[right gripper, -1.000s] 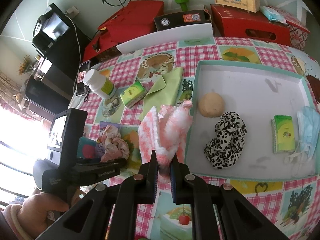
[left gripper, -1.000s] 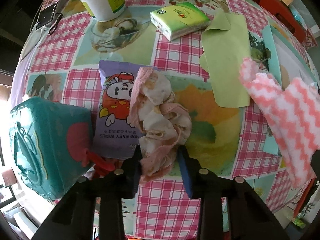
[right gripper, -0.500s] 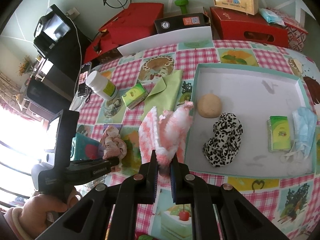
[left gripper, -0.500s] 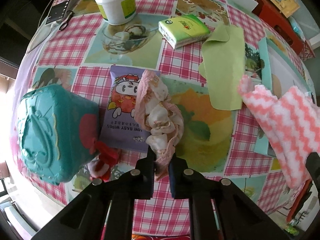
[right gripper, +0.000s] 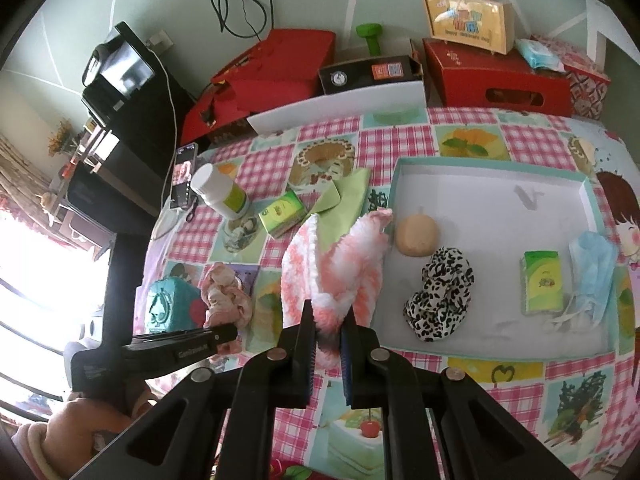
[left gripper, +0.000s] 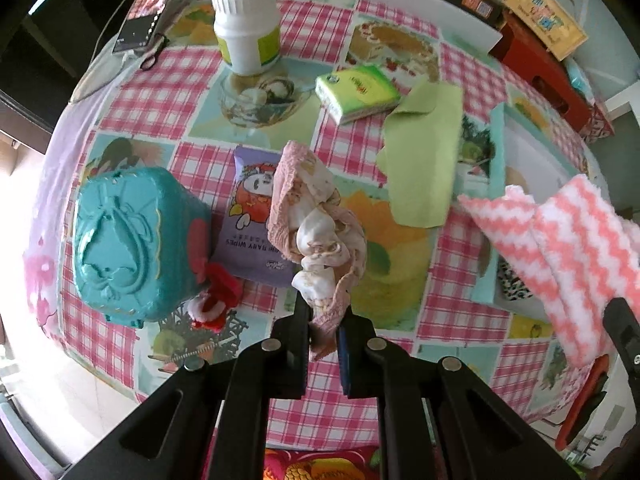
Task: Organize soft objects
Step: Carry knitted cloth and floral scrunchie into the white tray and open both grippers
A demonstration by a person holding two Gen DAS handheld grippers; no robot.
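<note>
A second ago my left gripper stood open around the crumpled pink cloth; now it is clamped tight on the cloth's lower end and lifting it off the checked tablecloth. The right gripper stays pinched shut on the pink-and-white fuzzy sock, mid-frame, just left of the white tray. The tray's upper half lies bare. The teal box sits near the table's left edge.
</note>
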